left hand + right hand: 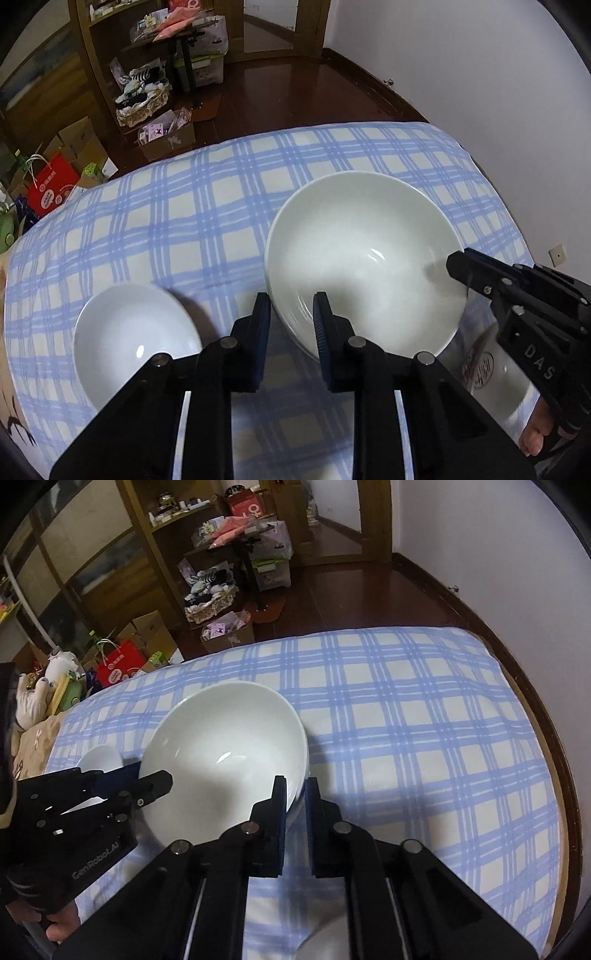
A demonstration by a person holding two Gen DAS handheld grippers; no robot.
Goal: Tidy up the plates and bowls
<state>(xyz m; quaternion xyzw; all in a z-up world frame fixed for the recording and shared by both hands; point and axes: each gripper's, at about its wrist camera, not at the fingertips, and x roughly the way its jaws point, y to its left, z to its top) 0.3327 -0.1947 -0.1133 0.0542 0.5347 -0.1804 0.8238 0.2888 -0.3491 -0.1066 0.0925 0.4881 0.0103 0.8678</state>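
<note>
The large white bowl sits on the blue-checked cloth, and everything here is placed around it. Both grippers grip its rim from opposite sides.

The left gripper straddles the bowl's near-left rim, one finger inside the bowl and the other outside it against the wall, jaws drawn in narrow on the rim.

The right gripper does the same on the other side of the bowl, jaws nearly together with the thin rim pinched between them. In the left wrist view its black tip reaches over the bowl's right edge into the hollow; in the right wrist view the left gripper's tip crosses the bowl's left edge.

A small white bowl rests on the cloth just to the left of the large one, apart from it.

Part of a hand shows below the right gripper, to the right of the large bowl.

Beyond the bowl, past the cloth's far edge, lies a dark wooden floor with cardboard boxes, a red paper bag and a wooden shelf unit holding clutter.
</note>
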